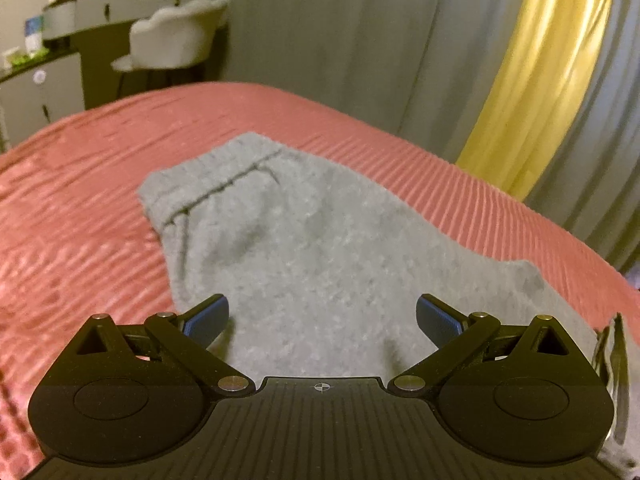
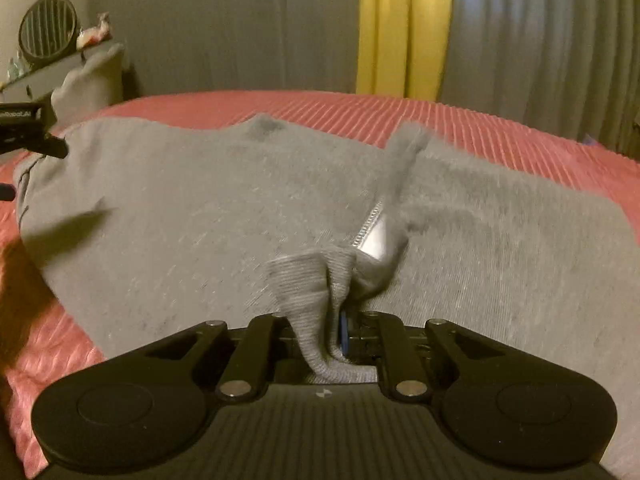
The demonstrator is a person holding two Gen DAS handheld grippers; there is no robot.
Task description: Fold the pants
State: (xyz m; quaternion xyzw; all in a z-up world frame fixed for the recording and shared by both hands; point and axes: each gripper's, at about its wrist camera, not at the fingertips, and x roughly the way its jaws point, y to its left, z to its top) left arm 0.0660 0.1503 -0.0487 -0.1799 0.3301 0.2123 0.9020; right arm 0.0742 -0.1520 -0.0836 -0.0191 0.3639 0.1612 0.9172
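Big picture first: a wide bed under a ribbed salmon-pink bedspread (image 1: 80, 208) fills both views, with grey curtains (image 1: 340, 40) hanging behind it and one bright yellow curtain panel (image 2: 404, 28) among them.

Spread across that bedspread are the grey knit sweatpants (image 1: 304, 248), lying mostly flat. From the left wrist view the waistband end with its dark pocket seam sits at the far side, and the cloth runs down toward the camera. From the right wrist view the fabric covers most of the middle, with a raised ridge running up through it and a strip of zigzag stitching showing where the cloth is turned back.

Off to the far left, a pale grey dressing table (image 1: 100, 12) with small items on top, and a white padded chair (image 1: 176, 36) tucked beside it. A round dark slatted object (image 2: 48, 26) sits on the shelf there.

Now the tools. The right gripper (image 2: 338, 334) has its black fingers drawn together, clamped on a bunched ribbed cuff of the sweatpants, which stands up in a fold just past the tips.

The left gripper (image 1: 322, 318) hovers low over the near part of the sweatpants, its blue-padded fingers (image 1: 206, 320) spread wide apart, nothing between them. It also shows at the left edge of the right wrist view.
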